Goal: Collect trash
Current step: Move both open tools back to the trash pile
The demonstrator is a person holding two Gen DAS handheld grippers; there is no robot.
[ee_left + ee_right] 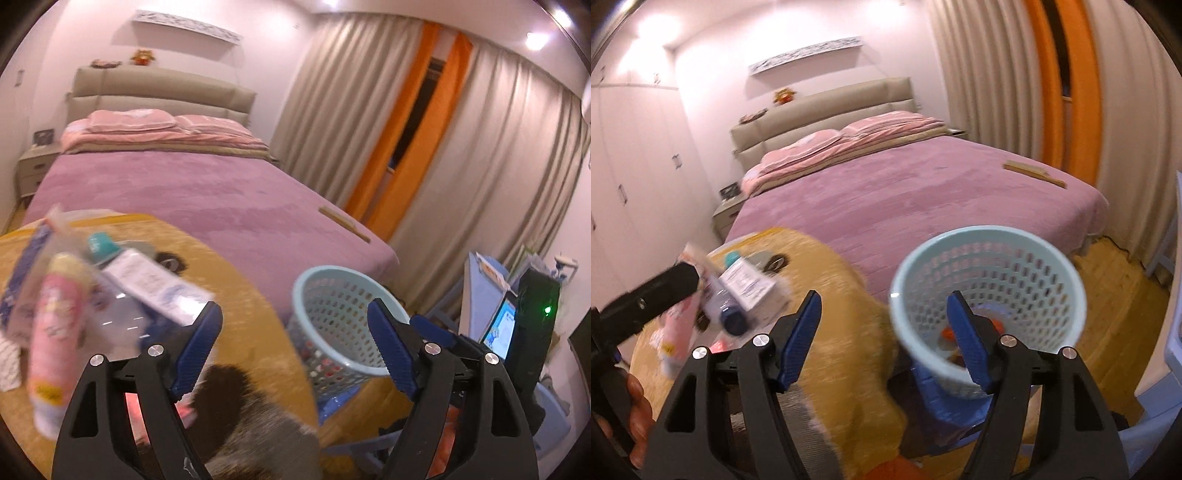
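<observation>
A round table with a yellow cloth (236, 295) holds a pile of trash at its left: a pink tube (55, 332), a white box (162, 291), a teal-capped bottle (98, 247) and wrappers. A light blue perforated basket (343, 325) stands right of the table on a blue stool, with some trash inside (951, 334). My left gripper (295, 347) is open and empty, between pile and basket. My right gripper (882, 336) is open and empty, with the basket (990, 295) just ahead of its right finger. The pile shows in the right wrist view (738, 291) too.
A bed with a purple cover (207, 192) lies beyond the table, with a wooden strip (343, 221) near its right edge. Curtains (480, 147) hang at right. A lit screen (502, 325) and a dark device (535, 332) stand at the far right. Wardrobes (628, 166) line the left wall.
</observation>
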